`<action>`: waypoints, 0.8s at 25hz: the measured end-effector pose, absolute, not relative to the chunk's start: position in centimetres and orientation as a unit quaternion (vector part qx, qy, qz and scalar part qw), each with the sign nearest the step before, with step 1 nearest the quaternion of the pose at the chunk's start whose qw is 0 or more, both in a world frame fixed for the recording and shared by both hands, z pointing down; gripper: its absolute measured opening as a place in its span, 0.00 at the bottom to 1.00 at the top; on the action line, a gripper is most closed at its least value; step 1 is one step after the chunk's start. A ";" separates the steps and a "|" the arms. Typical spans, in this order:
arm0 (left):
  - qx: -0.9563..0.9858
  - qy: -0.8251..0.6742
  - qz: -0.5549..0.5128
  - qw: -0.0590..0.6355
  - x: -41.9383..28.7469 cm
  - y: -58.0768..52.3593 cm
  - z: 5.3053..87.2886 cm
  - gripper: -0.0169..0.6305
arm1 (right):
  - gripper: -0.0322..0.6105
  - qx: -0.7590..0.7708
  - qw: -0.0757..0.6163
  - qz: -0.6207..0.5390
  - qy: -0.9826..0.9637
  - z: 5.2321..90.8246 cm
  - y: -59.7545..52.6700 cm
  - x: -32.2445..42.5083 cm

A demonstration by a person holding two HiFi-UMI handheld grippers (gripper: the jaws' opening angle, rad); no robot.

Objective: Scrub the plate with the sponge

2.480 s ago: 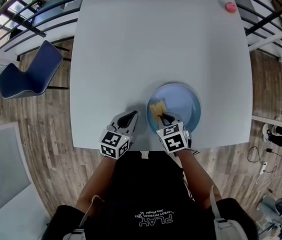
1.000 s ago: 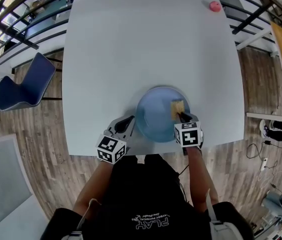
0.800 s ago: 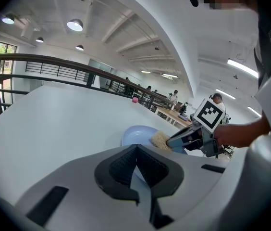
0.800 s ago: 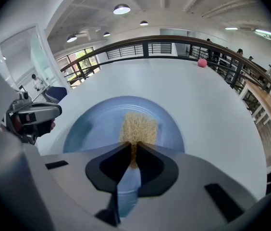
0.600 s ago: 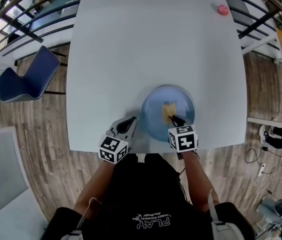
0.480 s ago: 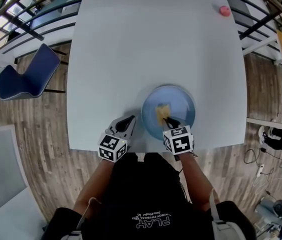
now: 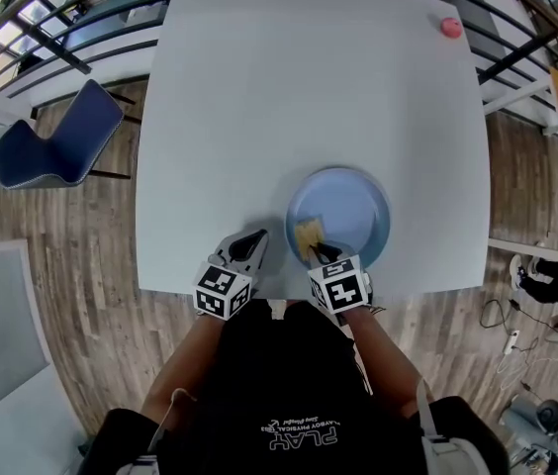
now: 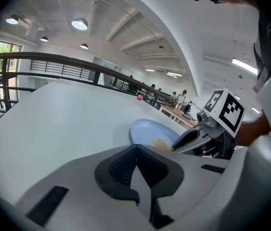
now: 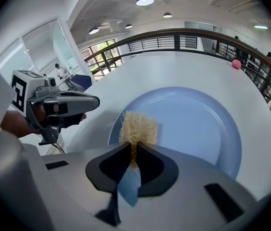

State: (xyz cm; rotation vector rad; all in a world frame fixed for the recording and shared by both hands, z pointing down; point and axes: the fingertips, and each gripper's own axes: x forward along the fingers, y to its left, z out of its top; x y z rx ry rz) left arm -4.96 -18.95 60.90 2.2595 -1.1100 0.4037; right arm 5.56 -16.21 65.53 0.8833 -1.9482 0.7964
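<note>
- Right gripper view: the right gripper [image 9: 134, 147] has its jaws clamped on the tan sponge [image 9: 138, 127], which touches the left part of the blue plate [image 9: 198, 124].
- The plate sits near the front edge of the white table [image 7: 309, 87].
- The left gripper [image 8: 136, 153] has its jaws closed together with nothing between them, just beside the plate.
- A pink ball [image 7: 451, 27] lies near the far right corner of the table.

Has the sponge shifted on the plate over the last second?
Yes. The sponge, clamped in the right gripper, has swept from the blue plate's right side to its left side, nearer the left gripper.
</note>
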 end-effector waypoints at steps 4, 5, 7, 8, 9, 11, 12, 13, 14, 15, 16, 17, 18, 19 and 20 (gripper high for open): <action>0.851 -0.411 0.156 0.287 -4.7 -19.2 60.8 0.05 | 0.12 0.356 0.426 0.304 -0.774 65.5 -16.2 6.1; 0.851 -0.411 0.156 0.286 -4.7 -19.3 60.7 0.05 | 0.12 0.358 0.427 0.302 -0.773 65.4 -16.2 6.4; 0.852 -0.410 0.157 0.283 -4.5 -19.6 60.5 0.05 | 0.12 0.362 0.431 0.299 -0.770 65.2 -16.2 6.9; 0.853 -0.409 0.158 0.282 -4.3 -19.7 60.5 0.05 | 0.12 0.365 0.433 0.297 -0.769 65.1 -16.2 7.2; 0.855 -0.407 0.159 0.280 -4.1 -19.8 60.4 0.05 | 0.12 0.369 0.435 0.295 -0.766 65.0 -16.2 7.6; 0.857 -0.404 0.159 0.277 -3.7 -20.0 60.4 0.05 | 0.12 0.380 0.436 0.295 -0.760 65.1 -16.4 8.7; 0.858 -0.404 0.159 0.276 -3.6 -20.2 60.3 0.05 | 0.12 0.386 0.436 0.296 -0.757 65.2 -16.5 9.3; 0.858 -0.404 0.158 0.275 -3.4 -20.3 60.2 0.05 | 0.12 0.391 0.436 0.299 -0.753 65.3 -16.6 10.0; 0.858 -0.404 0.157 0.274 -3.2 -20.4 60.2 0.05 | 0.12 0.396 0.435 0.300 -0.750 65.3 -16.8 10.6; 0.859 -0.405 0.156 0.273 -3.0 -20.5 60.0 0.05 | 0.12 0.402 0.433 0.301 -0.749 65.2 -17.0 11.2; 0.859 -0.405 0.156 0.271 -2.8 -20.7 59.8 0.05 | 0.12 0.407 0.431 0.300 -0.747 65.2 -17.2 11.7; 0.860 -0.405 0.155 0.270 -2.7 -20.8 59.7 0.05 | 0.12 0.412 0.430 0.300 -0.745 65.1 -17.2 12.2; 0.860 -0.405 0.156 0.268 -2.6 -20.8 59.5 0.05 | 0.12 0.416 0.430 0.300 -0.743 65.1 -17.2 12.6; 0.861 -0.404 0.156 0.266 -2.4 -20.8 59.4 0.05 | 0.12 0.419 0.432 0.299 -0.741 65.1 -17.2 13.0; 0.862 -0.403 0.157 0.264 -2.3 -20.8 59.3 0.05 | 0.12 0.422 0.433 0.297 -0.739 65.1 -17.2 13.4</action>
